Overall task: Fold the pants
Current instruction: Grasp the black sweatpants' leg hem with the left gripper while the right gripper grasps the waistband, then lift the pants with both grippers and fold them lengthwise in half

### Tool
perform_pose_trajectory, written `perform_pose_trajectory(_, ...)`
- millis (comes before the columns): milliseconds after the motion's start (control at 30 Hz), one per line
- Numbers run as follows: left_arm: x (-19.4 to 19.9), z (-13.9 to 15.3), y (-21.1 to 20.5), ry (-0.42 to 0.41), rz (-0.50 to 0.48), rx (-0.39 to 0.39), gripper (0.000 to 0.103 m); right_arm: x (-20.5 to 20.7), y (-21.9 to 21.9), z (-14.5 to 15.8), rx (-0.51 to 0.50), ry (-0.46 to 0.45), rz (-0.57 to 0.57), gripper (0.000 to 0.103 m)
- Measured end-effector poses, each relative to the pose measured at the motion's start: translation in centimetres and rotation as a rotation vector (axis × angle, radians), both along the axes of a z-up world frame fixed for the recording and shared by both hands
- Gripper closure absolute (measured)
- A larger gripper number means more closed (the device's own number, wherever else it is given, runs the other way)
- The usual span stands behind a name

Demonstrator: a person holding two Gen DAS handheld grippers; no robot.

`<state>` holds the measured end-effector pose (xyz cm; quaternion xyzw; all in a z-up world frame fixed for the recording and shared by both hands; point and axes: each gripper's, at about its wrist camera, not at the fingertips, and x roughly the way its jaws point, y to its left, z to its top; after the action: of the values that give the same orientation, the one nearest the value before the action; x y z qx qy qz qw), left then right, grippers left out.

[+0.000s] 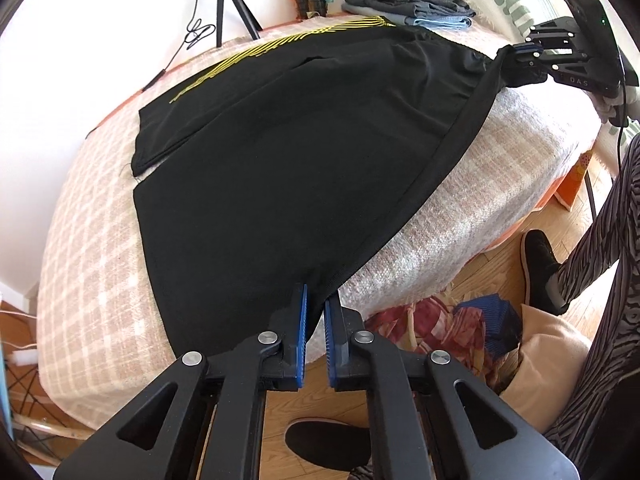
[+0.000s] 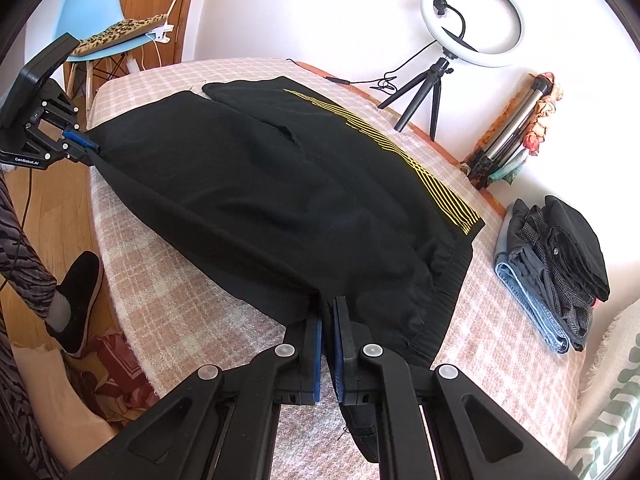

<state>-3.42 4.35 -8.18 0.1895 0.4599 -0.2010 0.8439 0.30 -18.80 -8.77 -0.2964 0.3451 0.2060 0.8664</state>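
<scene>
Black pants (image 1: 280,152) with yellow side stripes (image 1: 280,46) lie across a bed with a pink checked blanket (image 1: 92,280). My left gripper (image 1: 316,300) is shut on the near leg's hem corner and holds it lifted. My right gripper (image 2: 328,308) is shut on the near waistband corner of the pants (image 2: 280,184). The near edge is stretched taut between both grippers, above the blanket (image 2: 500,340). The right gripper shows in the left wrist view (image 1: 516,56); the left gripper shows in the right wrist view (image 2: 86,146).
A stack of folded clothes (image 2: 556,268) lies on the bed past the waistband. A ring light on a tripod (image 2: 472,20) and a second tripod (image 2: 508,132) stand by the wall. A blue chair (image 2: 96,12) is beyond the bed. The person's feet (image 1: 540,264) stand on the floor.
</scene>
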Motion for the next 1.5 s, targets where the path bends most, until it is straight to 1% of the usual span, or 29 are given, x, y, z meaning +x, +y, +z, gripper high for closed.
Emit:
perform_pose_trajectory(167, 1.3, 1.0, 0.5, -0.056, 0.039, -0.012, 0.101, 0.0, -0.3, 0.5, 0.011, -0.033, -0.018, 0.103)
perform_pose_trajectory(333, 2.7, 4.0, 0.7, -0.176, 0.071, -0.045, 0.102, 0.4, -0.6, 2.4, 0.055, -0.104, -0.052, 0.103)
perform_pose_trajectory(433, 3.9, 6.0, 1.3, -0.223, 0.109, -0.092, 0.102, 0.8, -0.6, 3.6, 0.078, -0.141, -0.075, 0.103)
perform_pose_trajectory(567, 6.1, 7.7, 2.2, -0.254, 0.176, -0.167, 0.102, 2.1, -0.5, 4.9, 0.102, -0.168, -0.097, 0.103)
perform_pose_trajectory(667, 7.9, 8.6, 2.1, -0.277, 0.213, -0.189, 0.102, 3.4, -0.4, 5.8, 0.098, -0.197, -0.109, 0.103)
perform_pose_trajectory(767, 9.6, 9.5, 2.1, -0.306, 0.254, -0.217, 0.102, 5.2, -0.6, 7.3, 0.122, -0.214, -0.125, 0.103)
perform_pose_trajectory(867, 11.8, 10.3, 2.6, -0.321, 0.313, -0.256, 0.102, 7.5, -0.5, 8.8, 0.136, -0.238, -0.136, 0.103)
perform_pose_trajectory(967, 14.4, 11.1, 3.0, -0.334, 0.37, -0.288, 0.102, 10.2, 0.2, 10.0, 0.122, -0.272, -0.149, 0.103)
perform_pose_trajectory(1033, 16.3, 11.4, 3.0, -0.346, 0.392, -0.289, 0.102, 12.3, 0.5, 10.3, 0.117, -0.279, -0.162, 0.103)
perform_pose_trajectory(1100, 18.2, 11.5, 2.9, -0.351, 0.405, -0.282, 0.102, 14.5, 0.4, 10.4, 0.118, -0.275, -0.181, 0.103)
perform_pose_trajectory(1200, 21.1, 11.2, 2.8, -0.347, 0.423, -0.267, 0.102, 18.0, 0.2, 9.6, 0.111, -0.244, -0.211, 0.103)
perform_pose_trajectory(1300, 24.0, 10.0, 2.1, -0.335, 0.428, -0.213, 0.102, 21.4, -0.1, 8.0, 0.105, -0.188, -0.242, 0.103)
perform_pose_trajectory(1400, 26.6, 8.2, 1.6, -0.288, 0.432, -0.184, 0.102, 24.1, -0.5, 6.0, 0.103, -0.132, -0.269, 0.103)
perform_pose_trajectory(1500, 29.0, 6.5, 1.2, -0.245, 0.432, -0.141, 0.102, 26.4, -0.6, 3.9, 0.074, -0.087, -0.281, 0.103)
